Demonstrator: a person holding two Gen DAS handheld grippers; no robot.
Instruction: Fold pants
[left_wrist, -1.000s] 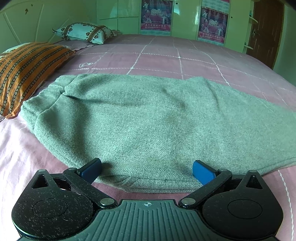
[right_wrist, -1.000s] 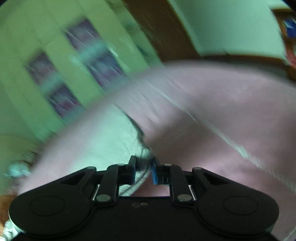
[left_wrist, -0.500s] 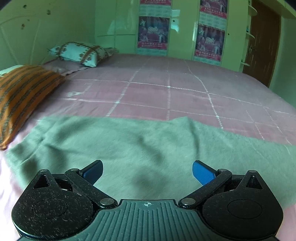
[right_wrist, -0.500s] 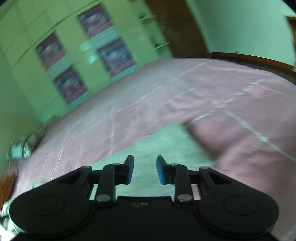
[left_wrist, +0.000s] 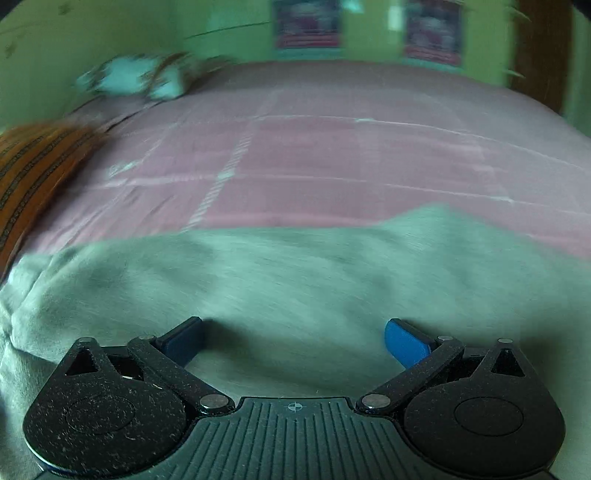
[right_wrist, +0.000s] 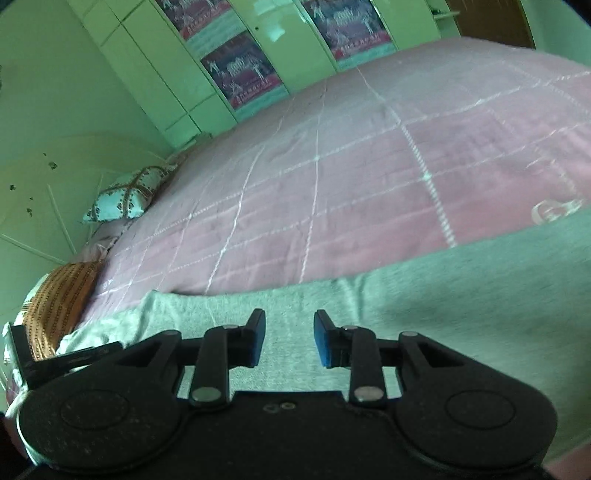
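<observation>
Hovering low over grey pants (left_wrist: 295, 280), the left claw (left_wrist: 293, 341) has its blue-padded jaws spread wide apart, holding nothing. The right claw (right_wrist: 289, 338) is also apart and empty, above the same cloth (right_wrist: 443, 295). The pants lie flat across the near side of a bed (right_wrist: 369, 166) with a pink quilted cover. They look soft, limp and fairly thick, likely to sag when lifted; pinching an edge or corner seems best. Pillows (right_wrist: 122, 199) sit at the head of the bed.
</observation>
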